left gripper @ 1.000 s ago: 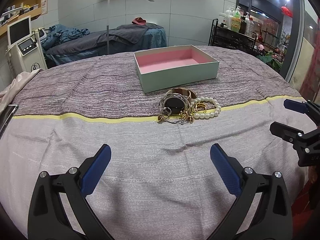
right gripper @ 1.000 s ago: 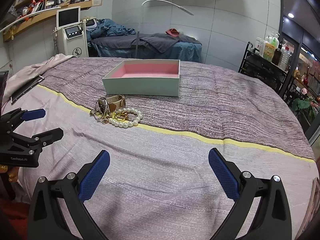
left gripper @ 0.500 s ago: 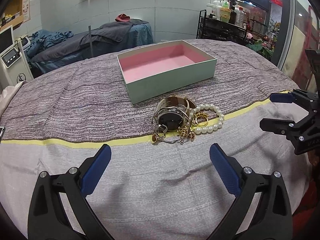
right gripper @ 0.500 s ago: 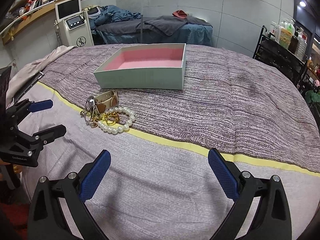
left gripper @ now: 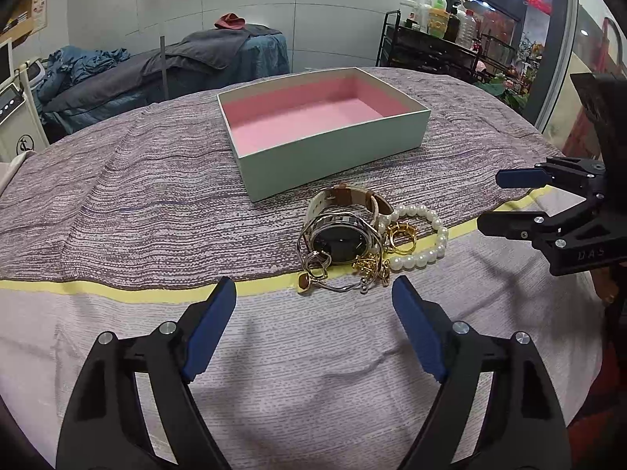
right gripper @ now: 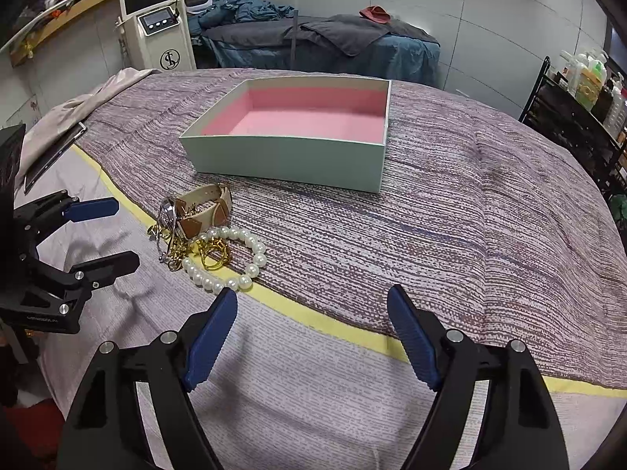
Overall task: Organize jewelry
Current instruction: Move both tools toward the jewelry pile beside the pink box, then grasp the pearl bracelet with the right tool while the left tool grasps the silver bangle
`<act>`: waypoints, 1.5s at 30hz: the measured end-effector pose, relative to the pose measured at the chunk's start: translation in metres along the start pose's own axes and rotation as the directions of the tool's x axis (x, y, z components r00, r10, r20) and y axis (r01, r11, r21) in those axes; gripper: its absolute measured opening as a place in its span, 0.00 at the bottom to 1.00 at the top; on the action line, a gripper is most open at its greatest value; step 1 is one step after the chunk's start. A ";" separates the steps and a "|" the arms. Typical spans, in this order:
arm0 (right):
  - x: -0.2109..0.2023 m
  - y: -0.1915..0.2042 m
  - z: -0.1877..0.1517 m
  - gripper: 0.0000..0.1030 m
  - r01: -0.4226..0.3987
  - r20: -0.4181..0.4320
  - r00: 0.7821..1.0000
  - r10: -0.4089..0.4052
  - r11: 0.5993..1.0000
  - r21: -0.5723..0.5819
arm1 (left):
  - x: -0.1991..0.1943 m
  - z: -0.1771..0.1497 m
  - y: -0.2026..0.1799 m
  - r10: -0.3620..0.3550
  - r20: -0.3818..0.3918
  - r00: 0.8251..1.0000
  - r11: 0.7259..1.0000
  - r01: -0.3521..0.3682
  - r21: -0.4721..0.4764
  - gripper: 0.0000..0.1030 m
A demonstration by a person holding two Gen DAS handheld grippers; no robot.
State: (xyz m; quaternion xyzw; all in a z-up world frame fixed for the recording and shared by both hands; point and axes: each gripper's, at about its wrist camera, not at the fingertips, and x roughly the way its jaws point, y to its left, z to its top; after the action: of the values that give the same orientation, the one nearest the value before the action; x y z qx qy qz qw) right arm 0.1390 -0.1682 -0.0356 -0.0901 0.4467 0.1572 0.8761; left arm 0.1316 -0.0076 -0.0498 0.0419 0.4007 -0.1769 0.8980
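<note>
A pile of jewelry lies on the striped cloth by the yellow stripe: a watch [left gripper: 341, 239] with a tan strap [right gripper: 203, 207], a pearl bracelet [left gripper: 425, 246] [right gripper: 227, 262], gold rings [left gripper: 401, 237] [right gripper: 214, 254] and silver bangles [left gripper: 333, 278]. Behind it stands a pale green box with a pink lining [left gripper: 325, 133] [right gripper: 298, 133], with nothing in it. My left gripper [left gripper: 313, 305] is open and empty, just in front of the pile. My right gripper [right gripper: 311, 313] is open and empty, to the right of the pile; it also shows in the left wrist view [left gripper: 497, 199].
The round table [right gripper: 470, 215] is covered with a purple-grey cloth. A tablet [right gripper: 55, 152] lies at its far left edge. Beyond it are a massage bed [right gripper: 333, 39], a machine with a screen [right gripper: 156, 23] and a black shelf of bottles [left gripper: 443, 35].
Both grippers have moved forward toward the jewelry pile and the box, which now look larger. Both stay open and empty.
</note>
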 end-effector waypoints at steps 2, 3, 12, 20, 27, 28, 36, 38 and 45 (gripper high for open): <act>0.003 0.003 0.004 0.71 -0.010 -0.007 1.000 0.010 1.000 -0.007 | 0.000 0.000 0.000 0.001 0.001 1.000 1.000 -0.001 0.002 0.79; 0.005 0.004 0.005 0.70 -0.014 -0.010 1.000 0.014 1.000 -0.012 | 0.000 0.000 0.000 0.001 0.002 1.000 1.000 -0.001 0.002 0.78; 0.021 0.005 0.011 0.60 -0.035 -0.045 0.998 0.036 0.999 0.025 | -0.001 -0.003 0.003 -0.010 0.003 1.000 1.000 0.010 -0.006 0.78; 0.036 0.017 0.019 0.49 -0.051 -0.066 0.996 0.052 0.999 0.014 | 0.000 -0.003 0.004 -0.012 -0.005 1.000 1.000 0.012 0.003 0.78; 0.040 0.018 0.019 0.37 -0.029 -0.059 0.998 0.029 1.000 0.000 | 0.003 -0.003 0.003 -0.009 -0.011 1.000 1.000 0.009 0.007 0.78; 0.039 0.016 0.019 0.34 -0.029 -0.058 0.998 0.030 1.000 0.005 | 0.003 -0.003 0.002 -0.010 -0.010 1.000 1.000 0.010 0.009 0.78; 0.037 0.010 0.018 0.10 -0.061 -0.053 0.997 0.062 0.998 0.028 | 0.009 0.004 -0.002 -0.026 -0.008 1.000 0.999 0.026 0.018 0.67; 0.035 0.009 0.017 0.09 -0.062 -0.050 0.997 0.063 0.998 0.028 | 0.012 0.006 -0.001 -0.025 -0.008 1.000 1.000 0.026 0.016 0.67; 0.029 0.007 0.012 0.09 -0.047 -0.037 0.998 0.048 0.998 0.039 | 0.014 0.004 -0.004 -0.054 -0.007 0.999 0.998 0.054 0.021 0.67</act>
State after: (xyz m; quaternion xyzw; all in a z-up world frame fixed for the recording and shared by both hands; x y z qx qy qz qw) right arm 0.1613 -0.1520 -0.0518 -0.0658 0.4682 0.1677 0.8651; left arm 0.1416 -0.0163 -0.0568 0.0411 0.4025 -0.2050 0.8912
